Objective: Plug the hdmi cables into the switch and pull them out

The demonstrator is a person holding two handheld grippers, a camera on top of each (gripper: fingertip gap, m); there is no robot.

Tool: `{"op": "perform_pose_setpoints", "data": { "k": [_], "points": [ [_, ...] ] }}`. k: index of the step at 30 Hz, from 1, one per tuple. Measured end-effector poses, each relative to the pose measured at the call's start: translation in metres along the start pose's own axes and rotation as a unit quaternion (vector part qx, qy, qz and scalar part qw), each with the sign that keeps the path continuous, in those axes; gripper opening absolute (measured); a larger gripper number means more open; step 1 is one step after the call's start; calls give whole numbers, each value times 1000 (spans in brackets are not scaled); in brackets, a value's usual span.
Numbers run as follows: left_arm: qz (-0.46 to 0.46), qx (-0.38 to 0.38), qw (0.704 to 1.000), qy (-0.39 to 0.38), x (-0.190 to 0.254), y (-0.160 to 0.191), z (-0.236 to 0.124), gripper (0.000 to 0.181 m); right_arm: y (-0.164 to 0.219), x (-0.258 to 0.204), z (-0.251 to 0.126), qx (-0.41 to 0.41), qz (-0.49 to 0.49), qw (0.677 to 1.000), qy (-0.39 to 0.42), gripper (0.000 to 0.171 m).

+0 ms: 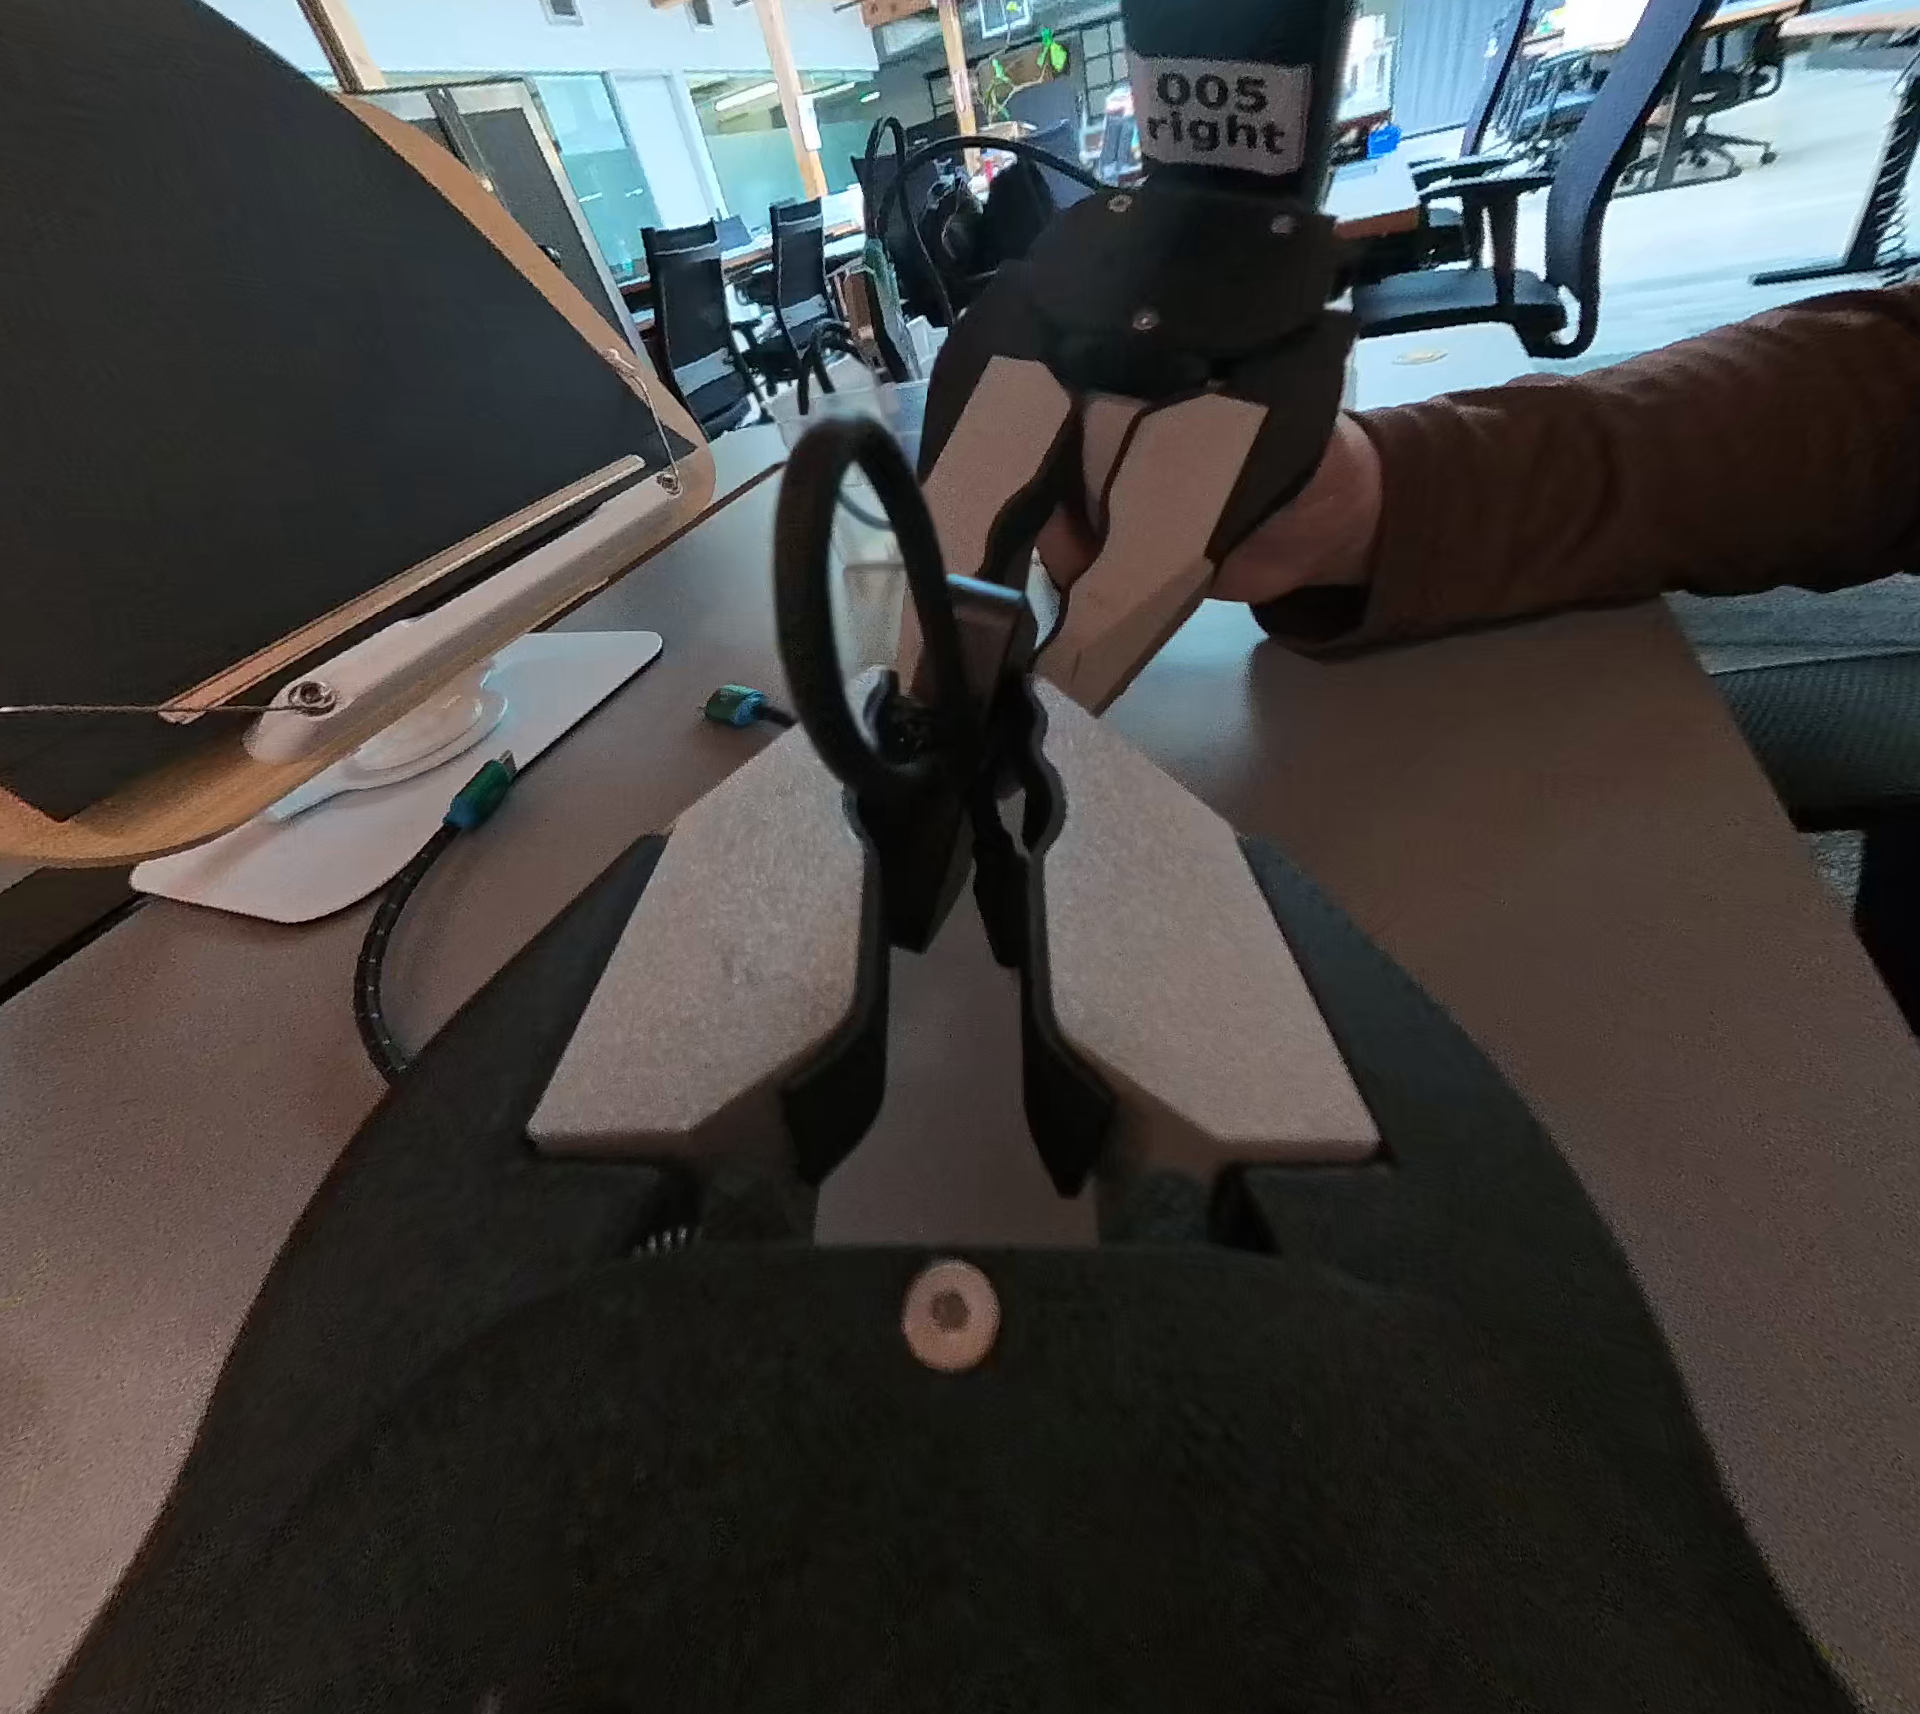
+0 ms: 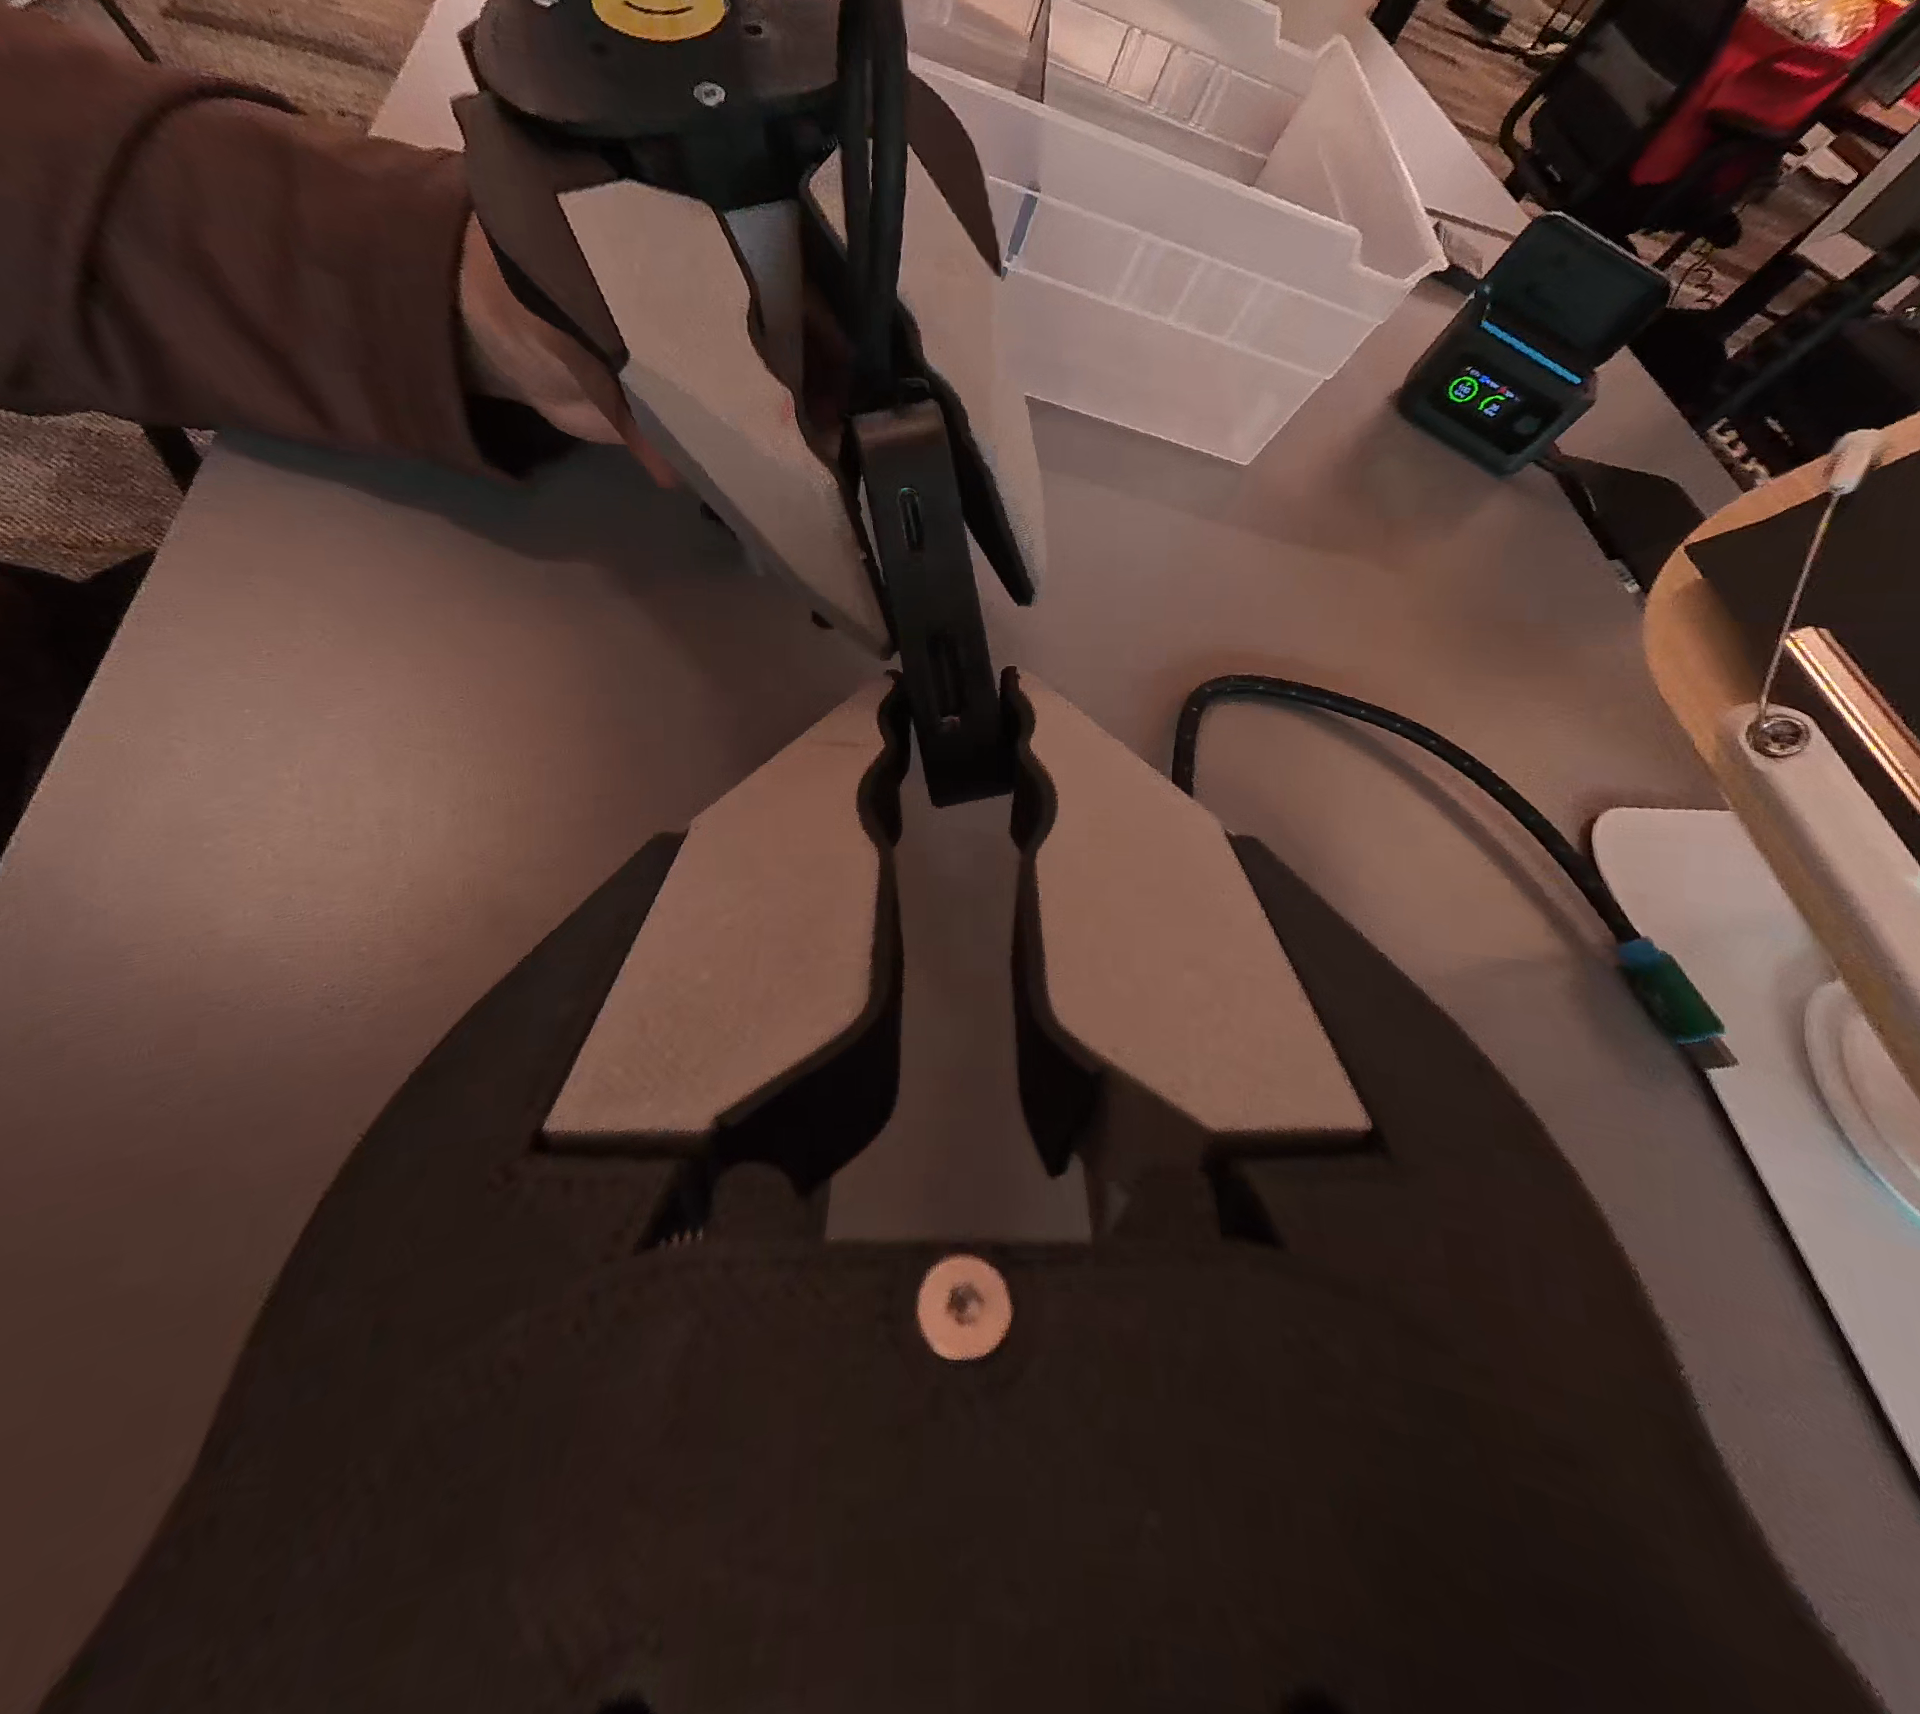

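Note:
The switch [image 1: 982, 636] is a small black box with a short looped black cable [image 1: 800, 563]. It is held in the air above the grey table [image 1: 1455, 885]. My left gripper [image 1: 956, 791] is shut on its near end, and my right gripper [image 1: 1039, 625] comes down from above, shut on its far end. In the right wrist view my right gripper [image 2: 956, 729] clamps the lower end of the switch [image 2: 914, 521] and the left gripper [image 2: 914, 604] grips its upper part. Two green-tipped HDMI plugs [image 1: 480, 794] [image 1: 732, 706] lie loose on the table; one plug [image 2: 1662, 989] also shows in the right wrist view.
A monitor on a white stand [image 1: 416, 781] is at the table's left. A clear plastic bin [image 2: 1174, 210] and a small dark device with a lit screen [image 2: 1507, 376] stand on the table. A person's brown sleeve [image 1: 1662, 469] reaches in. Office chairs stand beyond the table. Only a small space, under 4 cm, lies between the two pairs of fingers. Both grippers' tips are roughly 25 cm from the plug [image 2: 1662, 989]. Seen from the left wrist view [image 1: 482, 796] as well.

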State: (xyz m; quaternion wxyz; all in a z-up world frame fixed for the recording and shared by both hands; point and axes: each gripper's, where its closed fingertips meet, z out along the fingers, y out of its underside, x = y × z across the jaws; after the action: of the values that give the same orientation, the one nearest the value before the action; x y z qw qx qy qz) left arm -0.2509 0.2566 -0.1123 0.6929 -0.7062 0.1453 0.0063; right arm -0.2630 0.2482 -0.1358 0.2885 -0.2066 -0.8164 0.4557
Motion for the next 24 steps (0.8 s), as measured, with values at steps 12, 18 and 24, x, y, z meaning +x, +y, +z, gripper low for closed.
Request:
{"op": "perform_pose_setpoints", "data": {
  "k": [12,18,24],
  "points": [
    [16,-23,999,25,10,6,2,14,-1,-8,-10,30,37,996,-74,14],
    [7,-21,999,37,13,6,1,14,-2,-13,-12,47,56,992,-106,12],
    [21,-25,999,34,14,7,2,14,-3,-16,-13,61,87,985,-139,14]
  ]
}}
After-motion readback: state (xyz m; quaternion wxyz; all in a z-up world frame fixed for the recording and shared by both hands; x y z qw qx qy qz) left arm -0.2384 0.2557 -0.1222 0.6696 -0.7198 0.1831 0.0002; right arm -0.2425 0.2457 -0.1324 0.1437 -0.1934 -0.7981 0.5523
